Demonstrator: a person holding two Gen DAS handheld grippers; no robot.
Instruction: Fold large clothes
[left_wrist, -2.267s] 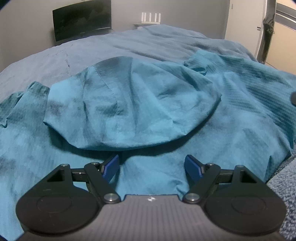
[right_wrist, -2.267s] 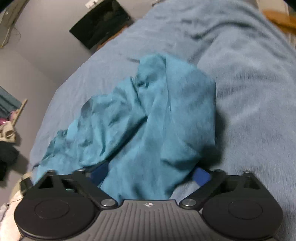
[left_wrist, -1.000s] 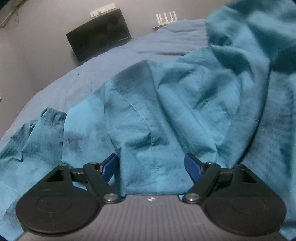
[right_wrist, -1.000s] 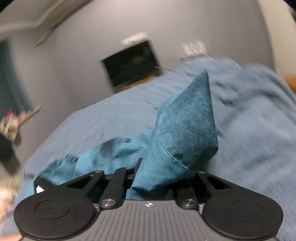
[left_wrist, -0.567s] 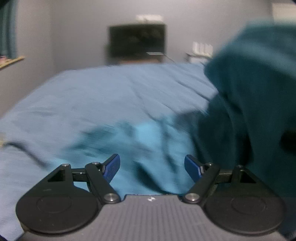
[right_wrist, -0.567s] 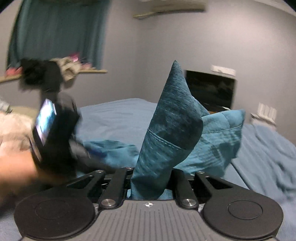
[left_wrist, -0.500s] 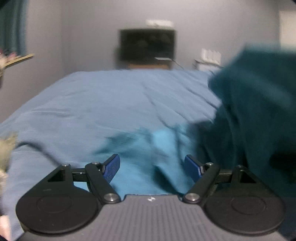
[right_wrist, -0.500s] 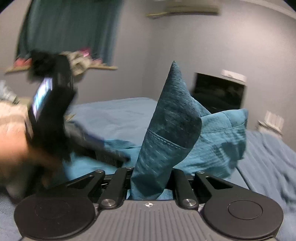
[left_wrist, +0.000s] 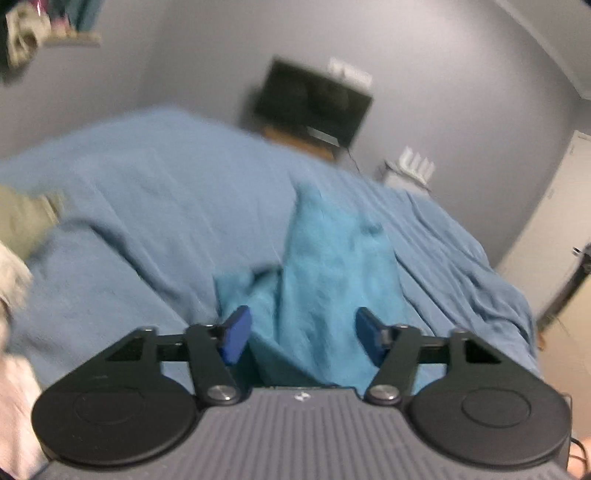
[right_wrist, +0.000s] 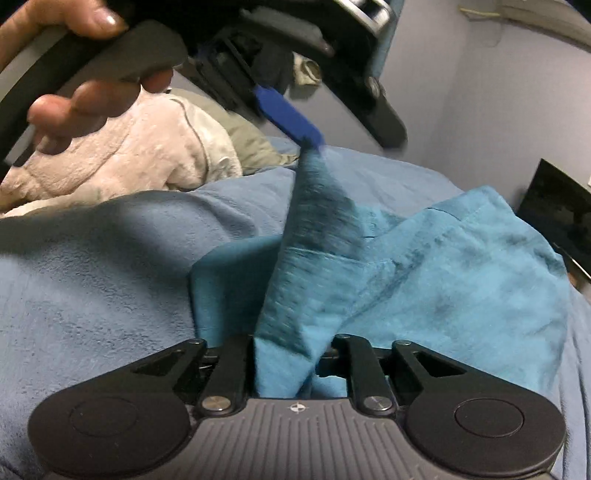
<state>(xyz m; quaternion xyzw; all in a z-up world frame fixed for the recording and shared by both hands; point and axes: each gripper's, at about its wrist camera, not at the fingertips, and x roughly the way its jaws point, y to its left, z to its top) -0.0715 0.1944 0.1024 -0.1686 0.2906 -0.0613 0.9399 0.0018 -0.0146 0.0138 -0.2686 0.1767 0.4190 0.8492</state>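
Teal woven cotton garment (right_wrist: 424, 280), large and crumpled, lies on the blue fleece bed cover (right_wrist: 92, 280), with one corner drawn up into a taut strip.

Left side, right-wrist view: a person's hand (right_wrist: 74, 92) carries the left gripper (right_wrist: 295, 122) above the bed. Its blue pad (right_wrist: 288, 118) touches the top of that strip. Jaws are closing. In the left-wrist view, cloth sits between the pads (left_wrist: 236, 334), but whether they press it yet I cannot tell; gap looks wide.

Centre: the strip's long axis runs steeply, from the left gripper down to the right gripper (right_wrist: 291, 365).

Right side: the right gripper's jaws are opening with the fabric fold between them, and they seem to pinch it for now.

Judgement: both tongs sit on one edge, left high, right low; the bulk of the garment lies right of this line, so the coming spread or fold turns on that edge.
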